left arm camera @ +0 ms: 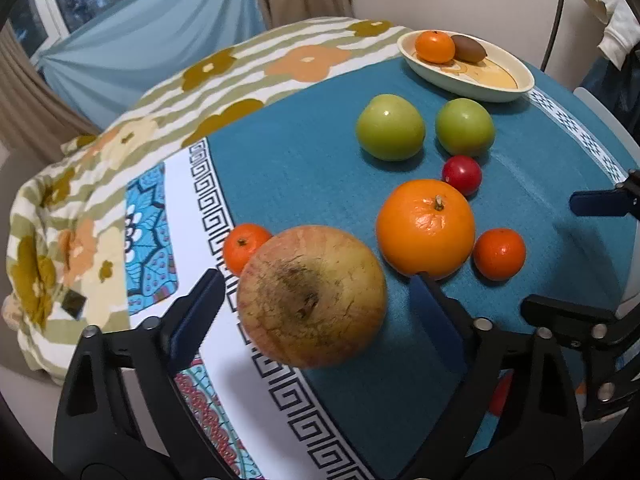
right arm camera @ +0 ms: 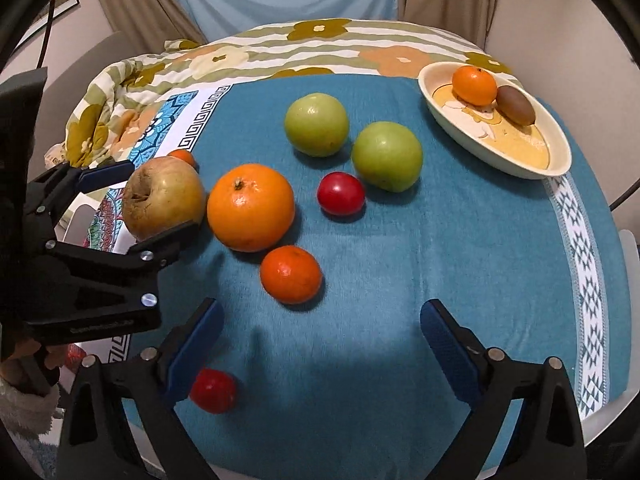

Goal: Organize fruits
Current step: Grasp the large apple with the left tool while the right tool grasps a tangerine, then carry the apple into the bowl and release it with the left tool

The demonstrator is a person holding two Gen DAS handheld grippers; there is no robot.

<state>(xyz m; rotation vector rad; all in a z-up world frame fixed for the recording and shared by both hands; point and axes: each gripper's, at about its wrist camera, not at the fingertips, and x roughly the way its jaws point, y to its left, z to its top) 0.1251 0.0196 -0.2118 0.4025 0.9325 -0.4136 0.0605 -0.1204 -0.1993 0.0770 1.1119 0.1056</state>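
A yellow-brown apple (left arm camera: 311, 296) sits on the cloth between the open fingers of my left gripper (left arm camera: 320, 312), with gaps on both sides; it also shows in the right wrist view (right arm camera: 162, 197). My left gripper (right arm camera: 156, 200) appears there around the apple. My right gripper (right arm camera: 320, 344) is open and empty above the blue cloth. A big orange (left arm camera: 426, 227), two green apples (left arm camera: 390, 127) (left arm camera: 465, 126), a red fruit (left arm camera: 462, 174) and small tangerines (left arm camera: 499, 254) (left arm camera: 245, 246) lie loose. An oval dish (left arm camera: 500, 88) holds a tangerine (left arm camera: 435, 46) and a kiwi (left arm camera: 469, 48).
A second red fruit (right arm camera: 213, 390) lies beside my right gripper's left finger. A flowered blanket (left arm camera: 120, 148) covers the table's far left side. The table edge with a white patterned border (right arm camera: 580, 248) runs along the right. Curtains hang behind.
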